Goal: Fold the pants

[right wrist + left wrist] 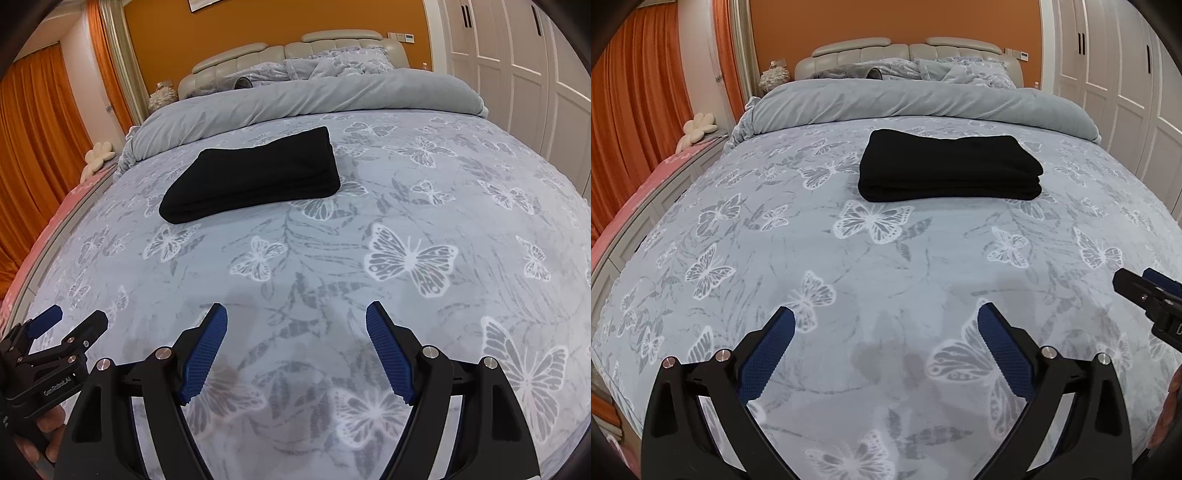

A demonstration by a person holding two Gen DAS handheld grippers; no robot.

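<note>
Looking at the bed (849, 280), you can see the black pants (949, 170) already lie in a neat, flat stack on the butterfly cover, up near the rolled grey quilt (923, 99). The folding looks done, or very close to done. Your left gripper (886, 321) hangs over bare cover near the foot of the bed, with its blue pads spread wide and nothing between them. Your right gripper (295, 317) is the same: wide open and holding nothing. Both are well apart from the pants. So this seems to be the end of the job, or a rest before a last tidy-up. If you want one more fold, you would need to reach far forward, slide a pad under one edge of the stack, and pinch all the layers together. If not, you can leave the pants where they are.
</note>
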